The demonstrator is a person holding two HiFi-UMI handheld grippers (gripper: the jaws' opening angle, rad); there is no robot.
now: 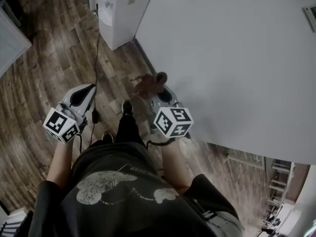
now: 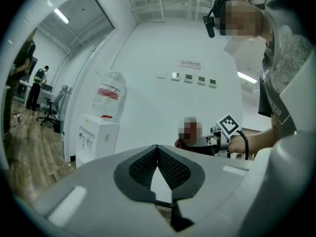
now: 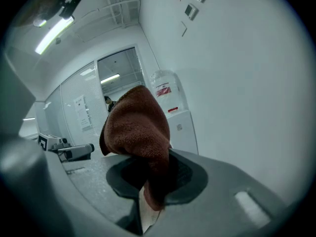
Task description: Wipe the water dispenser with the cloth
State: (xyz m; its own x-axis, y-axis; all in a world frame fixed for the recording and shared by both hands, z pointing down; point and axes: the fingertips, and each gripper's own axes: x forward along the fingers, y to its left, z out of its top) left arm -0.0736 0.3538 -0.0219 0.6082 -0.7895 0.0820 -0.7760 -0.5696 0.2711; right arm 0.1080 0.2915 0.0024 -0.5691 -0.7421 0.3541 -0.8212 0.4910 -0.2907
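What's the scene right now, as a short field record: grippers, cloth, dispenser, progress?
left gripper: jaws together at the tips, nothing between them
right gripper: shut on the cloth
cloth: reddish-brown terry, bunched and standing up out of the jaws
water dispenser: white, on the wooden floor against the white wall, with a bottle on top
contact: none; the cloth is well apart from the dispenser
progress: wiping not yet begun

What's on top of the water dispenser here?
A clear bottle with a red label stands on the white water dispenser. Its neck is too small to make out; in the right gripper view the cloth covers the dispenser's left edge.
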